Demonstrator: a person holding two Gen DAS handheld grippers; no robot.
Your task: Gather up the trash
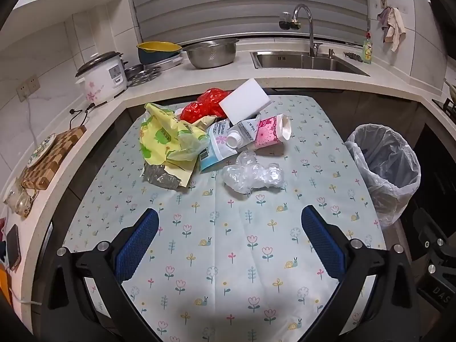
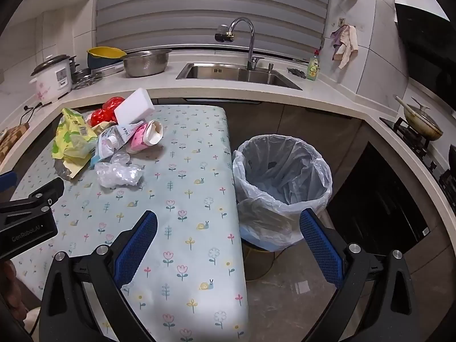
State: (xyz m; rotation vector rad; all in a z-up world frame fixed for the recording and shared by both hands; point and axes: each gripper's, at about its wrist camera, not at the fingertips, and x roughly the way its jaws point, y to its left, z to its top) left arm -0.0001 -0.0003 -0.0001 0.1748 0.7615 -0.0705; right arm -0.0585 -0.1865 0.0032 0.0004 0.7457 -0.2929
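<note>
Crumpled plastic wrap [image 1: 252,176] and the other litter lay heaped on the tabletop [image 1: 228,250], the lined bin [image 2: 282,182] looked empty, and both grippers' fingers [image 1: 138,242] were spread, holding nothing.

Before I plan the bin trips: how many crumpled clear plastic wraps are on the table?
1: the clear plastic wrap lies nearest the grippers, in front of the pile; more may hide beneath.
</note>
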